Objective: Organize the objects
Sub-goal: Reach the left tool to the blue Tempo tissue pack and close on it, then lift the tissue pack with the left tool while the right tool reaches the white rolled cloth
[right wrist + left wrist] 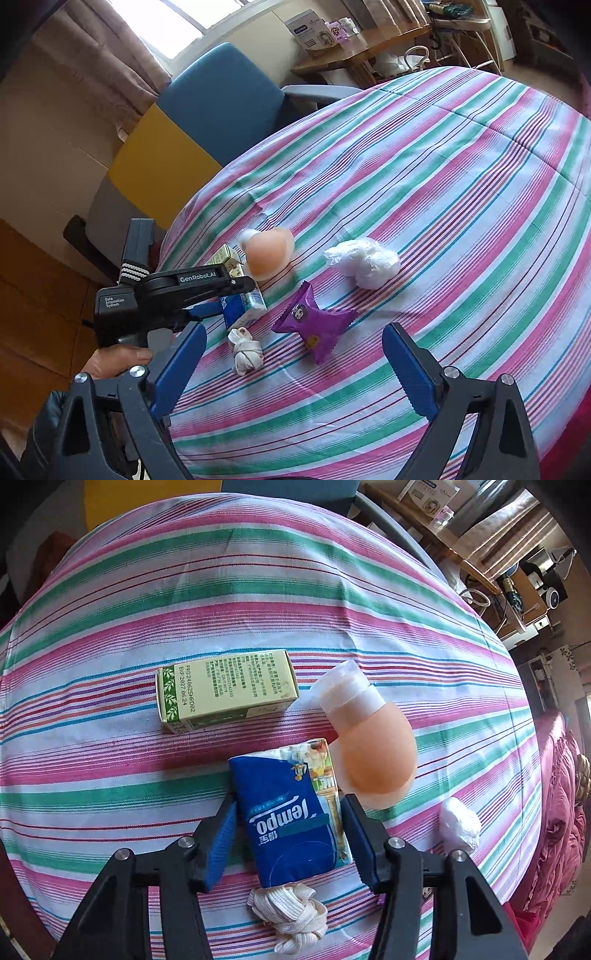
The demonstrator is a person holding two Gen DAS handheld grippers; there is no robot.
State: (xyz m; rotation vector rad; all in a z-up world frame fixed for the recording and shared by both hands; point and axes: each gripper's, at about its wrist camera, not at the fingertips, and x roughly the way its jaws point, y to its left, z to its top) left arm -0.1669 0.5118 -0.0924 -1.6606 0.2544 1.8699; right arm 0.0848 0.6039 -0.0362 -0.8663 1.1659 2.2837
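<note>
A blue Tempo tissue pack (pixel 288 834) lies on the striped tablecloth (pixel 258 590) between the fingers of my left gripper (pixel 290 808). Its blue pads touch both long sides of the pack, and the gripper points steeply down. A green carton (pixel 225 688) lies just beyond it. A peach silicone bottle (pixel 373 753) with a clear cap lies to the right, touching the pack's corner. A white shoelace bundle (pixel 291 919) sits under the gripper. My right gripper (pixel 293 332) hangs open and holds nothing, above a purple snack packet (pixel 317 325).
A crumpled white plastic bag (pixel 364 264) lies behind the snack packet. A hand (pixel 118 360) holds the left gripper's body (pixel 166 295) at the table's left edge. A blue chair (pixel 225 96) and a yellow panel (pixel 155 162) stand past that edge.
</note>
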